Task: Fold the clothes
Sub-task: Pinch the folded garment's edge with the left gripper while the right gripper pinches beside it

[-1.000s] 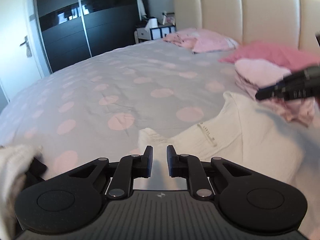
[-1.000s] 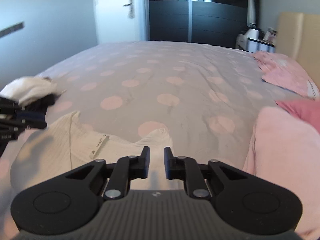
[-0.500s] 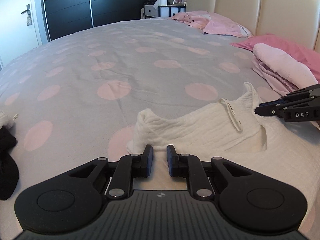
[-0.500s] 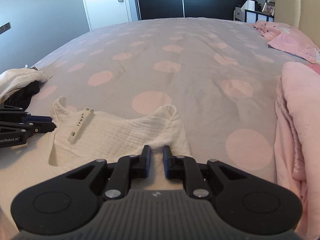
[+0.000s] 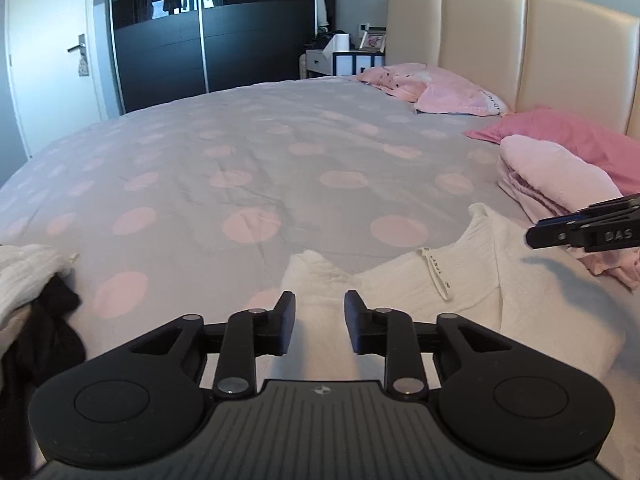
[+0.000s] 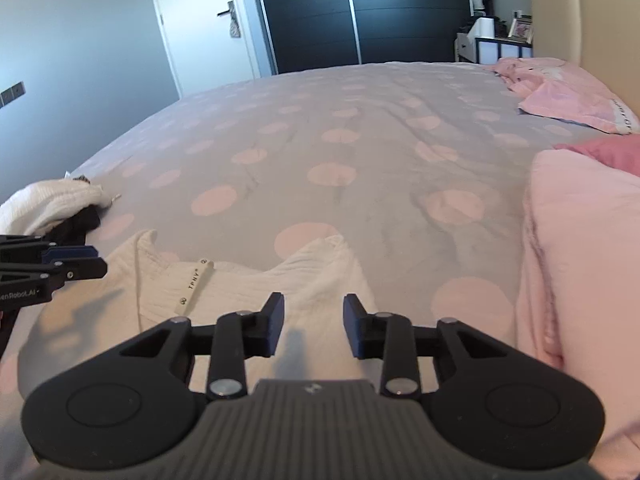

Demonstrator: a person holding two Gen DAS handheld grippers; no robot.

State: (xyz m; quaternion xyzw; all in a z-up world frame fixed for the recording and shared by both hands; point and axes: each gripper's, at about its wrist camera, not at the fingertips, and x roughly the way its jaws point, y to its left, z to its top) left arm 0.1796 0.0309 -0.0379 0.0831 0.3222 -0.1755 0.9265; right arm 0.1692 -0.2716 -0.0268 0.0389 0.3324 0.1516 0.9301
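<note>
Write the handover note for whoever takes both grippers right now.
Left gripper: jaws opening, over the white top's left shoulder strap, pads not pressing it.
Right gripper: jaws opening, over the right strap, also free.
The white top lies spread on the dotted bedspread, neck label up.
Folded pink clothes are stacked to the right; a white and black heap waits on the left.
Done: top laid out.
Left: fold it, stack it, then take the heap.

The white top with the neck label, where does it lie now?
The white top lies flat on the dotted bedspread at the near edge in both wrist views, between the pink folded pile on the right and the white-and-black heap on the left.
</note>
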